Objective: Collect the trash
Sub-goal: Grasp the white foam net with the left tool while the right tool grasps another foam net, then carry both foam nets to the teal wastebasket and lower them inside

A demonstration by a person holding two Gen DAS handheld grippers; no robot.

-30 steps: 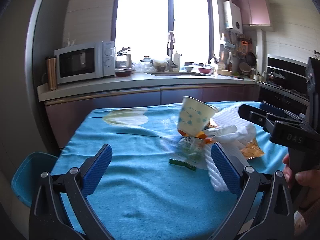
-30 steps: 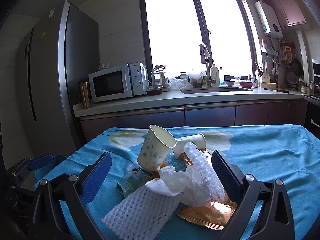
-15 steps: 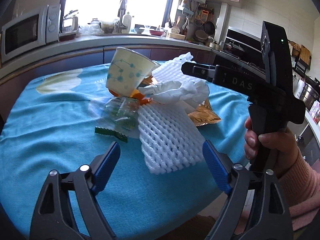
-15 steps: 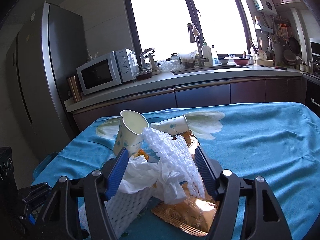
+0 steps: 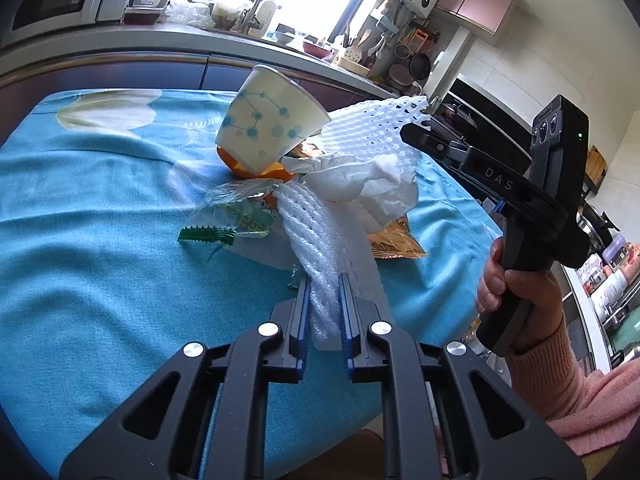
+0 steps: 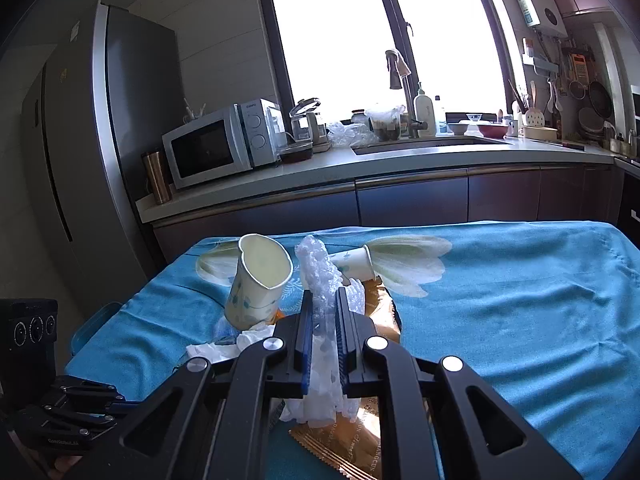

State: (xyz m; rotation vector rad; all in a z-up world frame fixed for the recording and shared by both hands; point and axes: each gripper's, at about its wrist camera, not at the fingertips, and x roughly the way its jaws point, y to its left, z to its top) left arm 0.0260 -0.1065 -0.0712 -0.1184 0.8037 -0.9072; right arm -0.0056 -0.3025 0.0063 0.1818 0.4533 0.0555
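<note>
Trash pile (image 5: 320,184) sits on the blue tablecloth (image 5: 100,240); left gripper (image 5: 324,304) and right gripper (image 6: 322,316) each pinch white foam netting (image 5: 332,248).

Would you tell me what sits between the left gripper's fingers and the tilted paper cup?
In the left wrist view, the white foam net runs from the left gripper toward the paper cup.

Matt blue cloth tablecloth (image 5: 100,240); on it white foam netting (image 5: 332,248), crumpled tissue paper (image 5: 372,188), paper cup (image 5: 268,128), glossy gold foil wrapper (image 6: 360,448).
</note>
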